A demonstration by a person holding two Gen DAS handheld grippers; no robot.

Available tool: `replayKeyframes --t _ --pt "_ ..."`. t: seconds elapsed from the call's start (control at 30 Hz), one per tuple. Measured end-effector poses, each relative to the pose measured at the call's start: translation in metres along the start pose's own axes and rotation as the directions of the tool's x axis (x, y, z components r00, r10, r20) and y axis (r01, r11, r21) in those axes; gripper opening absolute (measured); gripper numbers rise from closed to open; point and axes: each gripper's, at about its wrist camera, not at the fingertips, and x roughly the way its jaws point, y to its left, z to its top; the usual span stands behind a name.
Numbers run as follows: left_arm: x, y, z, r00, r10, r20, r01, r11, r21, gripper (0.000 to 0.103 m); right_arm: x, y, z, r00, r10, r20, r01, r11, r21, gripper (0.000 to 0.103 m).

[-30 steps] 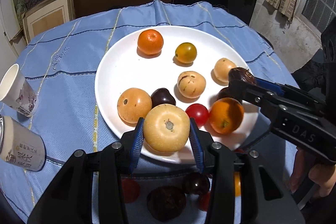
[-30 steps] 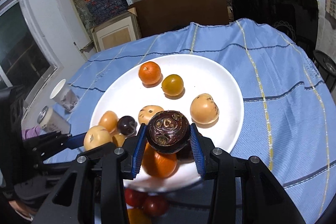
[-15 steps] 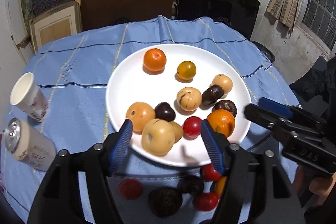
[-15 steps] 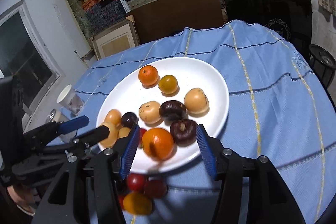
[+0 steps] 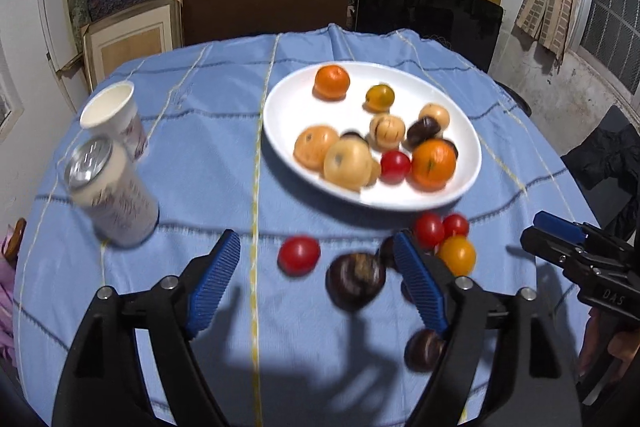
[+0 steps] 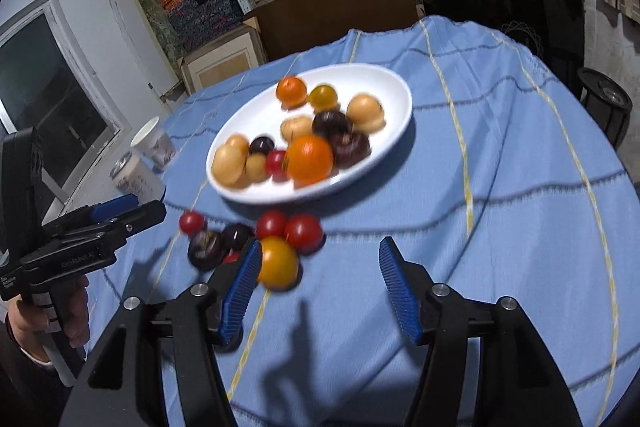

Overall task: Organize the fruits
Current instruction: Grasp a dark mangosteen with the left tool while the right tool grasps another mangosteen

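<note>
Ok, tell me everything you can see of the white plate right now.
The white plate is a wide, shallow round dish, glossy like ceramic, lying flat on the blue striped tablecloth toward the far side. It holds about a dozen fruits, mostly bunched at its near edge: two oranges, tan round ones, dark purple ones, a red tomato, a small yellow one. More fruits lie loose on the cloth just in front of its rim. Neither gripper touches it; both are open, nearer the camera.

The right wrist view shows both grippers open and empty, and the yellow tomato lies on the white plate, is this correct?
Not quite. In the right wrist view the yellow tomato lies on the blue tablecloth, in front of the white plate, beside two red tomatoes. The left gripper and right gripper are indeed open and empty.
</note>
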Motion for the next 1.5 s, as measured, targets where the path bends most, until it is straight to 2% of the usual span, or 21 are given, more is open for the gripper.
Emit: replayKeyframes --t 0.3,0.57,0.77,0.9,0.93,0.97,1.0,1.23,1.43,1.5 --pt "-0.014 0.006 -0.048 1.000 0.005 -0.024 -0.005 1.000 0.006 0.077 -0.004 0.030 -0.032 0.999 0.006 -0.037 -0.009 0.996 -0.084 0.062" --pt "-0.017 0.022 -0.065 0.999 0.012 -0.038 -0.014 0.999 -0.035 0.079 0.009 0.072 -0.055 0.994 0.023 -0.108 -0.046 0.976 -0.215 0.062" --pt "-0.012 0.034 -0.069 0.998 0.025 -0.060 -0.029 0.998 -0.061 0.079 0.037 0.099 -0.063 0.987 -0.032 -0.159 -0.016 0.957 -0.289 0.062" --pt "-0.010 0.034 -0.067 0.998 0.026 -0.063 -0.029 0.998 -0.053 0.080 0.047 0.108 -0.066 0.986 -0.096 -0.134 0.045 0.938 -0.344 0.061" --pt "-0.009 0.033 -0.066 0.998 0.025 -0.064 -0.028 0.998 -0.049 0.080 0.050 0.108 -0.068 0.985 -0.122 -0.120 0.072 0.933 -0.354 0.058" --pt "-0.007 0.032 -0.065 0.998 0.021 -0.067 -0.024 0.999 -0.043 0.080 0.049 0.107 -0.067 0.987 -0.128 -0.102 0.084 0.931 -0.356 0.047" --pt "-0.005 0.030 -0.063 0.997 0.015 -0.071 -0.018 0.999 -0.037 0.080 0.049 0.107 -0.066 0.987 -0.122 -0.101 0.079 0.932 -0.354 0.043" --pt "0.013 0.009 -0.052 0.995 -0.015 -0.097 0.013 1.000 -0.017 0.080 0.038 0.080 -0.059 0.993 -0.054 -0.105 0.025 0.964 -0.264 0.043" --pt "0.029 -0.010 -0.044 0.994 -0.001 -0.109 0.003 1.000 0.024 0.080 0.030 0.048 -0.054 0.996 -0.002 -0.093 -0.013 0.988 -0.155 0.043" --pt "0.036 -0.012 -0.041 0.993 -0.004 -0.120 0.008 1.000 0.027 0.073 0.029 0.041 -0.052 0.997 0.009 -0.083 -0.020 0.991 -0.133 0.043"
